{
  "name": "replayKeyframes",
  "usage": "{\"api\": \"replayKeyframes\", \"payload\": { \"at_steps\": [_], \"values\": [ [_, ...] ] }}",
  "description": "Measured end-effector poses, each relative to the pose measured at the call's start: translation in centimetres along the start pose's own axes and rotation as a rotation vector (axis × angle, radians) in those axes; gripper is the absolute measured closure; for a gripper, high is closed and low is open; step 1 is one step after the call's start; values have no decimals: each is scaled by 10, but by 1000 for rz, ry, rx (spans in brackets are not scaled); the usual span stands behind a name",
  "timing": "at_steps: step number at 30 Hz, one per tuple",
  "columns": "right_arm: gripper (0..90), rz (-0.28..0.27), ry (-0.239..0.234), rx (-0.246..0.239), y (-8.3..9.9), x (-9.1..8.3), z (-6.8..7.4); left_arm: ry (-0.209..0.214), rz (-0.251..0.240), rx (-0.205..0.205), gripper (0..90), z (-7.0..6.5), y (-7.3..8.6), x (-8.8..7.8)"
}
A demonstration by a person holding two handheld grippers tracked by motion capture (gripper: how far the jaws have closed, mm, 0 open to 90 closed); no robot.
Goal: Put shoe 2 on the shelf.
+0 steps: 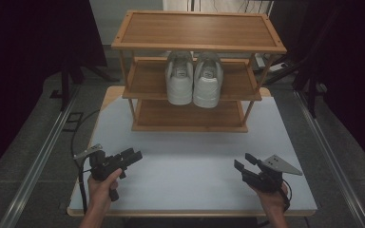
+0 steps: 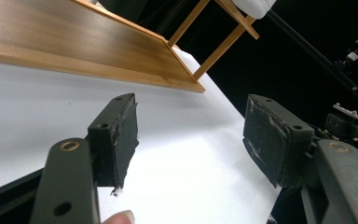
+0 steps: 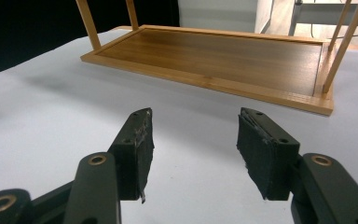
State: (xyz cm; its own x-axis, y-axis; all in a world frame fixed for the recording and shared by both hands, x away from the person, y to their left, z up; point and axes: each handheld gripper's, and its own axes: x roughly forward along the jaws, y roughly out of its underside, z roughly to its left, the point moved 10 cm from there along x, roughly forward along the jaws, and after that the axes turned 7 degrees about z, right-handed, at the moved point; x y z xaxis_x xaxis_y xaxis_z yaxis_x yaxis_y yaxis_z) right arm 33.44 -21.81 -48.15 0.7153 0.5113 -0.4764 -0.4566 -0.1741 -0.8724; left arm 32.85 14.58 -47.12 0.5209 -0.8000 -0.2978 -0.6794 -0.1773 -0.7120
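Holding the left gripper [image 1: 132, 157] and the right gripper [image 1: 244, 161] low over the pale blue-grey tabletop [image 1: 190, 161], both with jaws spread wide and nothing between them (the pads standing well apart in each gripper view). Sitting ahead of and above both grippers, well apart from them: the pair of white leather sneakers [image 1: 193, 80], side by side and touching on the middle tier of the three-tier wooden shoe rack [image 1: 198, 31], heels facing the person.

Judging the step in hand as the reach toward the shoes. Doing it well likely meaning lifting each gripper to the middle tier's height before going forward, passing under the top board without knocking its edge, then closing one gripper on each heel collar rather than on the soft sides.

Pointing forward and inward, left gripper angled to the right, right gripper angled to the left; forearms entering from the near edge, wrists roughly level, hands wrapped round the handles.
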Motion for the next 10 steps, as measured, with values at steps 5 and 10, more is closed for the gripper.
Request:
{"api": "replayKeyframes", "payload": {
  "at_steps": [5,10],
  "values": [
    [447,2,5,7,2,0,-2,1,5,5,350,-1,1,1],
    [417,19,23,21,8,1,-9,3,2,7,349,-2,0,1]
  ]
}}
